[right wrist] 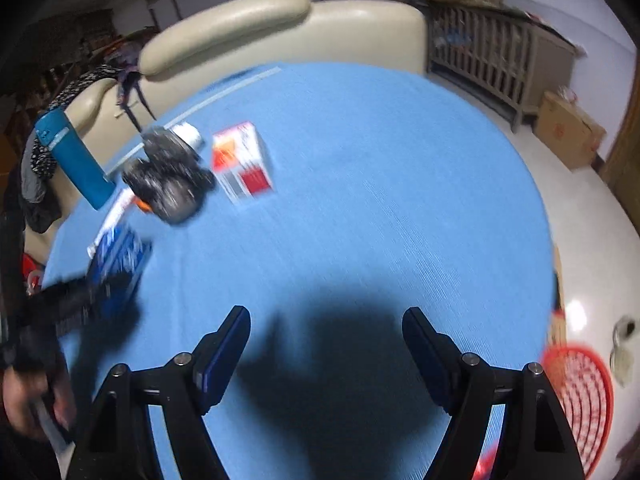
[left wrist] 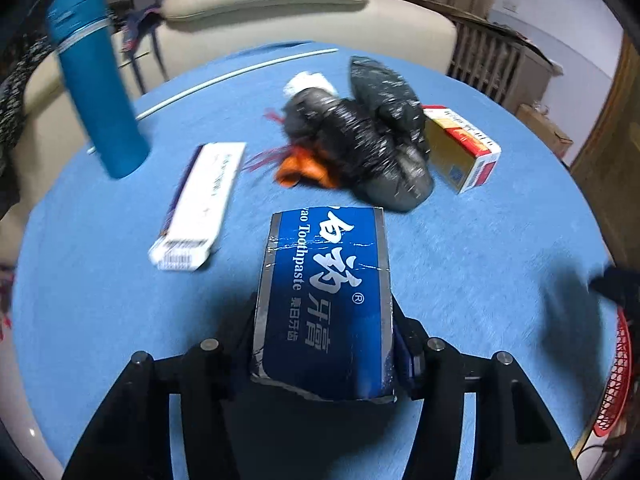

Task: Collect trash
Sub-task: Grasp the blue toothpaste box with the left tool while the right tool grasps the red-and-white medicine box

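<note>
Toothpaste box [left wrist: 326, 304], blue with white lettering and silver edges, sits clamped between the jaws of the left gripper [left wrist: 326, 344], one jaw pressing each long side, its far end pointing out over the blue tabletop [left wrist: 480, 260]. The box looks lifted clear of the cloth, though the left wrist view does not settle this. In the right wrist view the same box appears at the left edge, blurred, with the left gripper behind it.

Ahead of the held box lies a crumpled black plastic bag [left wrist: 372, 136], with an orange scrap [left wrist: 304, 166] touching its near-left side and a white wad [left wrist: 308, 82] at its far-left side. Just right of the bag, touching or nearly so, lies a red, white and yellow carton [left wrist: 460, 148]. A long white carton [left wrist: 200, 204] lies flat to the left of the held box, well apart from the bag. A blue bottle [left wrist: 100, 80] stands beyond it near the tabletop's left edge; its lean may be lens distortion. A thin white rod [left wrist: 240, 72] lies along the far edge.

Right gripper [right wrist: 326, 356]: jaws wide apart and holding nothing, above a bare stretch of tabletop darkened by shadow, well apart from the trash. A red mesh basket [right wrist: 580, 400] sits off the tabletop at lower right. A cream sofa [right wrist: 280, 32] stands behind the tabletop. Both views show motion blur.
</note>
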### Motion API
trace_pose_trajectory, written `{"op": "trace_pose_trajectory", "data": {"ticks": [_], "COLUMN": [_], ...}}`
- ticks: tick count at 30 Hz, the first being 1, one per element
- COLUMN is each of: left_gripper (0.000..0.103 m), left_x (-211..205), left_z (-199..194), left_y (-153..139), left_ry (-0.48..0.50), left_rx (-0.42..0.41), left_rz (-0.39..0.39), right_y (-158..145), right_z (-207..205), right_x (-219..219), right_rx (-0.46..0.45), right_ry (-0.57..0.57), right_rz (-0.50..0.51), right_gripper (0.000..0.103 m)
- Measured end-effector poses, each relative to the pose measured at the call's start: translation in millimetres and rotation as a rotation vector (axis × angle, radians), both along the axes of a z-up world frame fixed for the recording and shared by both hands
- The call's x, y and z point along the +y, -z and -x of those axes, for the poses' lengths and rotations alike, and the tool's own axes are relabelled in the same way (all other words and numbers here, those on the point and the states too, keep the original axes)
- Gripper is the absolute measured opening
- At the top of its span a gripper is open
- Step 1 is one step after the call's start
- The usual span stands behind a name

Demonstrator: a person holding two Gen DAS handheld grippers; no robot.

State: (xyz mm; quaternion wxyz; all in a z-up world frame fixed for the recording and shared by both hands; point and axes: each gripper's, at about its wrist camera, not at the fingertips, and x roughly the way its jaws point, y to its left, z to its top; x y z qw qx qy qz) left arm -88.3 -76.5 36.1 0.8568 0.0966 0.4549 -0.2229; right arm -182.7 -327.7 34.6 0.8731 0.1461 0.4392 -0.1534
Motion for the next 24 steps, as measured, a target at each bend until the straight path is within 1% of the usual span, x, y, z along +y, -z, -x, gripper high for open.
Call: {"op": "trace_pose_trajectory", "data": {"ticks": [3, 6, 8, 10, 12, 16, 17, 19, 21, 24], "left_gripper": [0.058, 0.058, 0.058, 0.058, 0.058, 0.058, 0.058, 0.058, 0.058, 0.058], "left_x": [11, 17, 16, 19, 20, 16, 15, 14, 14, 14], "left_z": [9, 14, 15, 17, 15, 10, 7, 8, 10, 11], "left_y": [2, 3, 1, 2, 2, 5, 6, 4, 3, 3], "left_ry": [-0.027, -0.029, -0.029, -0.036, -0.038, -0.039, -0.039, -0.040, -0.043, -0.052], "left_rx": [0.005, 0.000, -0.005, -0.003, -0.002, 0.005, 0.007, 0.007, 0.006, 0.006], "left_rz": [-0.013, -0.026, -0.037, -0.033, -0.031, -0.027, -0.025, -0.024, -0.025, -0.027], "right_y": [-9, -15, -17, -14, -5, 14, 19, 23, 20, 14], "right_z": [-40, -82, -109, -130, -153, -172, -176, -176, -170, -156], "right_x": [7, 14, 20, 22, 22, 16, 14, 10, 5, 4], "right_rx": [-0.037, -0.068, -0.076, -0.063, -0.036, 0.019, 0.028, 0.043, 0.032, 0.025], "right_ry": [-0.039, -0.082, -0.102, -0.112, -0.111, -0.109, -0.107, -0.096, -0.090, -0.093], "right_rz": [0.024, 0.045, 0.081, 0.100, 0.108, 0.085, 0.081, 0.073, 0.052, 0.062], "right_gripper": [0.081, 0.081, 0.081, 0.081, 0.081, 0.081, 0.075, 0.050, 0.050, 0.050]}}
